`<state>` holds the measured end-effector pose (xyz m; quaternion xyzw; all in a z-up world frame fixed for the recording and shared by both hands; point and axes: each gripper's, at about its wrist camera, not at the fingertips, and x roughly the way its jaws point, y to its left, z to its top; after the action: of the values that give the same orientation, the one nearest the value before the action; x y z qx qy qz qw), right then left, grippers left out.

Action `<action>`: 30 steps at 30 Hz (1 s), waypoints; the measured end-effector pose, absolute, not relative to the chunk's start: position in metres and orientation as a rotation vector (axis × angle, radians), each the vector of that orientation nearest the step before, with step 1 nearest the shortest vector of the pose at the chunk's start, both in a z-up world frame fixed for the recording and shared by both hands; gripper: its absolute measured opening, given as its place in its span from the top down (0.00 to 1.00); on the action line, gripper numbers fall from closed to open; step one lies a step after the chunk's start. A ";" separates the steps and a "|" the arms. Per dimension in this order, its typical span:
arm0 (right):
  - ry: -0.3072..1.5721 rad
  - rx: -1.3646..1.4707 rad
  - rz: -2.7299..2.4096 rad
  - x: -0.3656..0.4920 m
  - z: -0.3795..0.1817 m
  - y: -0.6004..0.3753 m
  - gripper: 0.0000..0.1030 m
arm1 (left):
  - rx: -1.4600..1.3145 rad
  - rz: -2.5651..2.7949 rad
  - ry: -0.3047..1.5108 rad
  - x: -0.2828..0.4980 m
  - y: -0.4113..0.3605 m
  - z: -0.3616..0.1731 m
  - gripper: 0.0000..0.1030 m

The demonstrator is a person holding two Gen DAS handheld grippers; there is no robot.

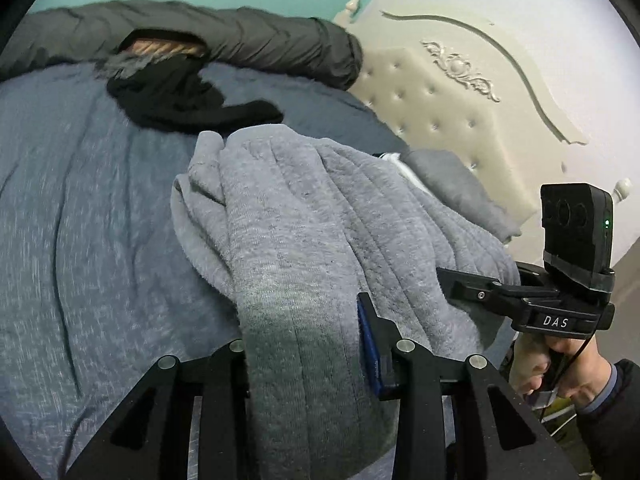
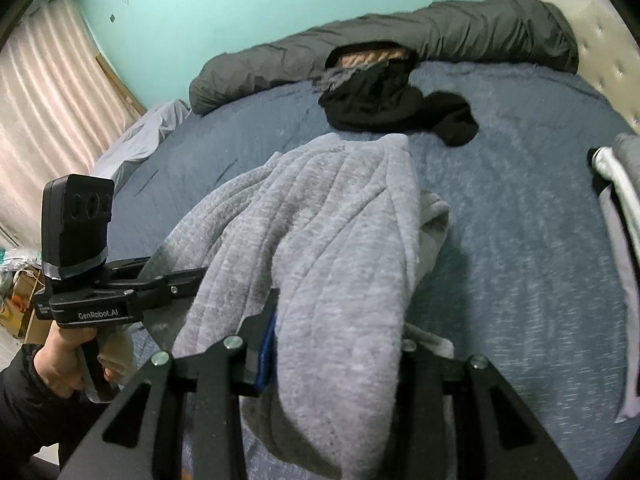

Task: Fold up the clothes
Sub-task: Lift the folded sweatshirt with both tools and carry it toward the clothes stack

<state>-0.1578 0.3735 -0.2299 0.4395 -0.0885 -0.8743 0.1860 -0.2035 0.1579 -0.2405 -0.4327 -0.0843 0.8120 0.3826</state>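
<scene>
Grips the grey sweater (image 1: pixel 304 208) with the left gripper (image 1: pixel 304 320), jaws clamped on a thick bunched fold. Grips the same sweater with the right gripper (image 2: pixel 340 320), clamped likewise on a gathered edge. Holds it raised off the blue blanket (image 1: pixel 80 200), draping from 6 o'clock up toward the middle of both wrist views, the far end slumped on the bed and creased in long ridges. Judging from this, seems to be the lift-and-spread step, with no fold made yet. To do it well: hold both grips firm, draw the two grippers apart until the edge between them runs taut, shake out the ridges, then lay the cloth flat on the bare stretch of blanket at 9 o'clock in the left view. Steer clear of the black garment (image 1: pixel 188 96) at 11 o'clock and the dark padded jacket (image 1: pixel 240 36) at 12 o'clock, so nothing gets dragged along. Watch also the stacked grey clothes (image 2: pixel 624 152) at 3 o'clock in the right view, just beside the headboard (image 1: pixel 440 92); a wide swing could topple them. For containers: no basket, drawer or bin in sight for clothes. Only cardboard boxes (image 2: pixel 20 300) at 9 o'clock on the floor in the right view, too blurred and small to tell what lies inside.
</scene>
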 end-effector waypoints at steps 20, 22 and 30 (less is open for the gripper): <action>-0.103 1.108 -2.710 -0.109 -0.105 0.530 0.65 | -0.939 1.987 -0.096 -0.189 0.359 -0.129 0.65; -0.089 1.102 -2.737 -0.106 -0.096 0.549 0.65 | -0.927 1.976 -0.093 -0.187 0.386 -0.123 0.65; -0.035 1.086 -2.827 -0.103 -0.069 0.631 0.65 | -0.876 1.949 -0.093 -0.189 0.488 -0.099 0.65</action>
<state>-0.1029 0.6312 -0.0687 0.3581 -0.0116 -0.9319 0.0565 -0.1889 0.4876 -0.0986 -0.3592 -0.0383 0.7990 0.4807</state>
